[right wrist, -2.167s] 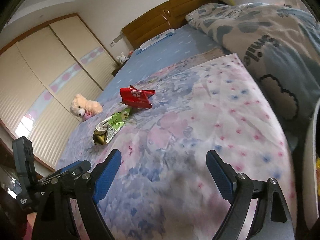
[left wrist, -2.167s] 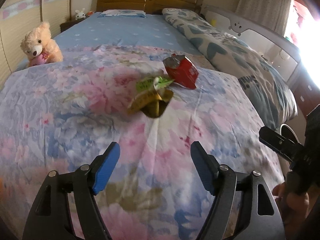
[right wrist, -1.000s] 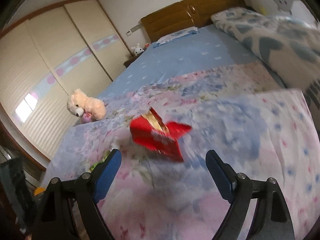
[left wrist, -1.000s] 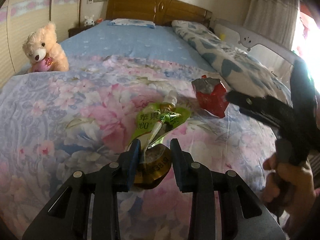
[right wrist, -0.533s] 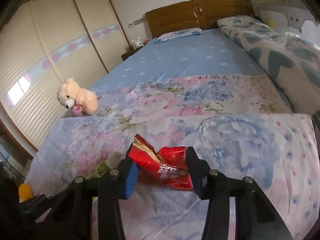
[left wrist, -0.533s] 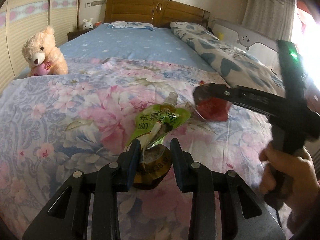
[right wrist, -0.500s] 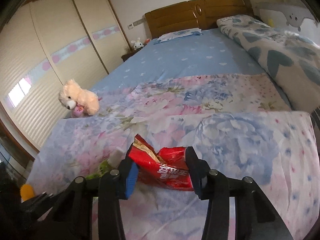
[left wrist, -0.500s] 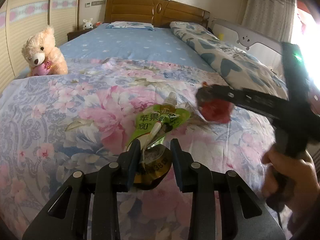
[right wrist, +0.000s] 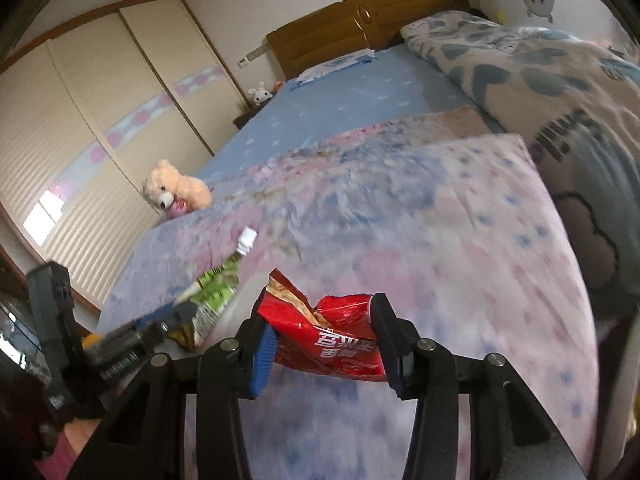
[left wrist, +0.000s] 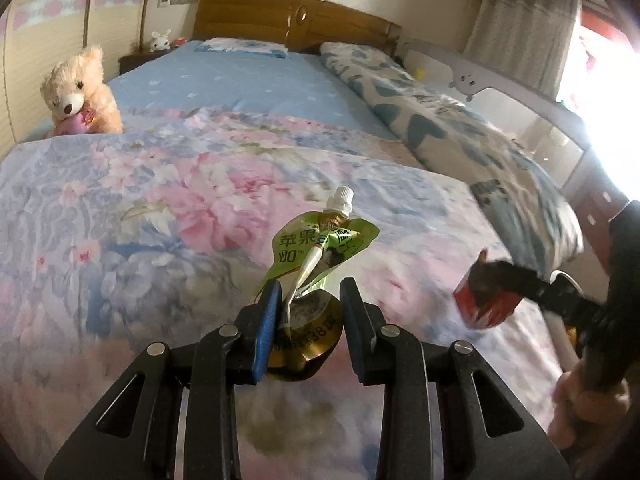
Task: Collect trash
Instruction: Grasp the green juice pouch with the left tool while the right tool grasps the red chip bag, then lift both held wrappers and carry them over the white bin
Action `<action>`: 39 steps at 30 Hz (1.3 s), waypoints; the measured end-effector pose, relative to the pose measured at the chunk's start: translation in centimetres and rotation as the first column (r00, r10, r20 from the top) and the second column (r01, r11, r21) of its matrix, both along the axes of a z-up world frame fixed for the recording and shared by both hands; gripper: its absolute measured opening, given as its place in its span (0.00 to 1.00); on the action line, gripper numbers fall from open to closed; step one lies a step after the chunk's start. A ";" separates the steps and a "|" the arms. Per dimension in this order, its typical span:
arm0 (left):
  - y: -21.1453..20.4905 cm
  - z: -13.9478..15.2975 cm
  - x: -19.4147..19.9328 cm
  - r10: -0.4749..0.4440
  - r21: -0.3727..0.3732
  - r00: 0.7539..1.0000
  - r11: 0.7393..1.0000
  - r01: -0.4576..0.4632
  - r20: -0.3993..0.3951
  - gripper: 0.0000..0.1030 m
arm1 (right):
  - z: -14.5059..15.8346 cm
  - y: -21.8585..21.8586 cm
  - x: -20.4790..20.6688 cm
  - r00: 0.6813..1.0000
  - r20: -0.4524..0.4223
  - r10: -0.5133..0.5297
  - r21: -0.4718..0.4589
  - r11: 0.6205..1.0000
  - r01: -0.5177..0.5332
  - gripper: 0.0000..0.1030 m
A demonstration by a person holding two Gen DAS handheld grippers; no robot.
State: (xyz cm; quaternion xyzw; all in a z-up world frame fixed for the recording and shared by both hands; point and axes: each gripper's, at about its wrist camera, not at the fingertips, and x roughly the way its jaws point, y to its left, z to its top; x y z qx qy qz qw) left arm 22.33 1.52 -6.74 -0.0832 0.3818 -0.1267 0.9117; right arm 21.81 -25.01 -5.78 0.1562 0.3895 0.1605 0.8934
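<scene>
Since the earlier frames both pieces of trash have left the quilt: the juice pouch that lay flat among the flowers now rides between the left tongs, and the right tongs have closed from wide apart onto the red snack bag and drawn it back toward the bed's near right corner.

Left wrist view: the left tongs [left wrist: 309, 304] pinch the green juice pouch [left wrist: 320, 256] by its crumpled gold bottom. Its long axis runs away from the camera, the white screw cap [left wrist: 340, 199] pointing up and toward the headboard [left wrist: 296, 20]. Green Chinese characters and a percent figure show on the pouch face; digits "38" show on the gold base. The floral quilt [left wrist: 140, 200] lies bare all around. A teddy bear [left wrist: 78, 94] sits at the bed's left edge. At the right edge the right tongs [left wrist: 486, 300] hold the red snack bag [left wrist: 484, 308], blurred, over the quilt's corner.

Right wrist view: the right tongs [right wrist: 322, 336] press on the red snack bag [right wrist: 332, 340], which lies crosswise between the pads, torn mouth up and to the left. White Chinese lettering runs along its lower face, too small to read. The quilt [right wrist: 440, 220] ahead is open up to its right edge beside the heart-patterned duvet [right wrist: 520, 80]. At the left, the left tongs [right wrist: 168, 320] carry the pouch [right wrist: 212, 292], cap pointing up.
</scene>
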 end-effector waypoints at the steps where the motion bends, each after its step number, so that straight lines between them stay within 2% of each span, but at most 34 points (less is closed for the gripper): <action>1: -0.1 0.5 -0.8 -0.005 -0.008 1.000 1.000 0.005 0.009 0.28 | 0.0 -0.1 -1.0 1.000 0.006 -0.003 -0.014 1.000 0.003 0.44; 7: -0.3 1.6 -3.7 -0.030 -0.036 0.999 0.999 0.031 0.019 0.28 | -0.8 0.8 -4.7 1.000 0.019 -0.002 -0.096 0.995 0.003 0.52; 8: -0.4 1.6 -4.0 -0.034 -0.035 0.999 0.999 0.035 0.018 0.28 | -1.2 0.9 -4.8 1.000 0.017 0.001 -0.094 0.996 0.000 0.57; 9: -0.5 1.6 -4.3 -0.038 -0.035 0.999 0.999 0.039 0.016 0.28 | -1.6 0.6 -5.0 1.000 0.004 -0.002 -0.084 0.996 0.003 0.68; 10: -0.6 1.6 -4.5 -0.043 -0.033 0.999 0.998 0.044 0.014 0.28 | -2.1 0.5 -4.9 1.000 -0.018 -0.011 -0.071 0.997 0.010 0.74; 11: -0.7 1.6 -4.8 -0.046 -0.030 0.999 0.998 0.047 0.014 0.28 | -2.4 0.5 -4.9 0.999 -0.033 -0.016 -0.059 0.998 0.014 0.75; 14: -0.9 1.3 -5.3 -0.056 -0.026 0.998 0.998 0.056 0.008 0.28 | -2.5 -0.3 -5.1 0.998 -0.039 -0.042 -0.021 0.999 0.041 0.72; 15: -1.0 1.2 -5.5 -0.059 -0.028 0.998 0.998 0.059 0.004 0.28 | -2.5 -0.4 -5.2 0.998 -0.037 -0.046 -0.021 0.999 0.045 0.62; 16: -1.1 1.2 -5.6 -0.063 -0.032 0.998 0.998 0.063 0.000 0.28 | -2.5 -0.5 -5.4 0.998 -0.040 -0.045 -0.020 0.999 0.044 0.59; 24: -3.4 2.1 -7.2 -0.121 -0.027 0.992 0.992 0.121 0.026 0.28 | -1.2 -2.0 -8.1 0.997 -0.006 -0.079 0.024 0.997 0.079 0.58; 39: -8.9 2.4 -10.0 -0.239 0.046 0.971 0.970 0.238 0.023 0.28 | 0.2 -6.1 -13.3 0.987 0.025 -0.157 0.060 0.986 0.155 0.58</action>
